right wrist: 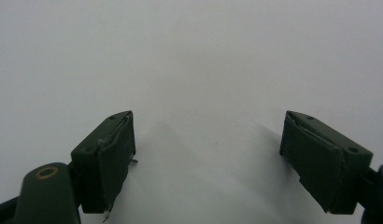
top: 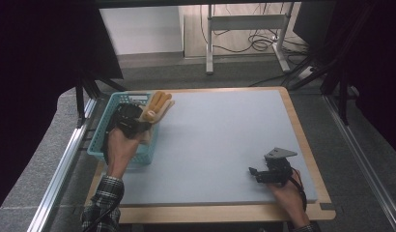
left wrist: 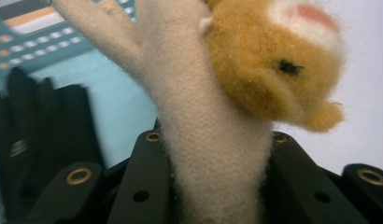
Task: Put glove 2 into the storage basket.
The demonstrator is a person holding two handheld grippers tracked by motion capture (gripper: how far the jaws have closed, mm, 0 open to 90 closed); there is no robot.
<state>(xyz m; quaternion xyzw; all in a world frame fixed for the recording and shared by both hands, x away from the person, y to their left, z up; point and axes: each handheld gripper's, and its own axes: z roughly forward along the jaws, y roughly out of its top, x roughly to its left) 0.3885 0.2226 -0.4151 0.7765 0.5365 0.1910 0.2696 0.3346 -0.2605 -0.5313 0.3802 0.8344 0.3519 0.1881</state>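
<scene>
left gripper (top: pixel 147 119) jaws clamped on plush toy's (left wrist: pixel 217 140) cream body, orange head sticking out past the tips, over the right rim of the teal basket (top: pixel 100 145); right gripper (right wrist: pixel 208 158) jaws wide, nothing between, low over the mat (top: pixel 220 140)

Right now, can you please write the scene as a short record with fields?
left gripper: shut on plush toy, above basket rim
plush toy: cream body, tan head, between the jaws
basket: teal, at left edge of mat
right gripper: open, nothing between jaws, low over mat
mat: pale grey, on wooden table
</scene>
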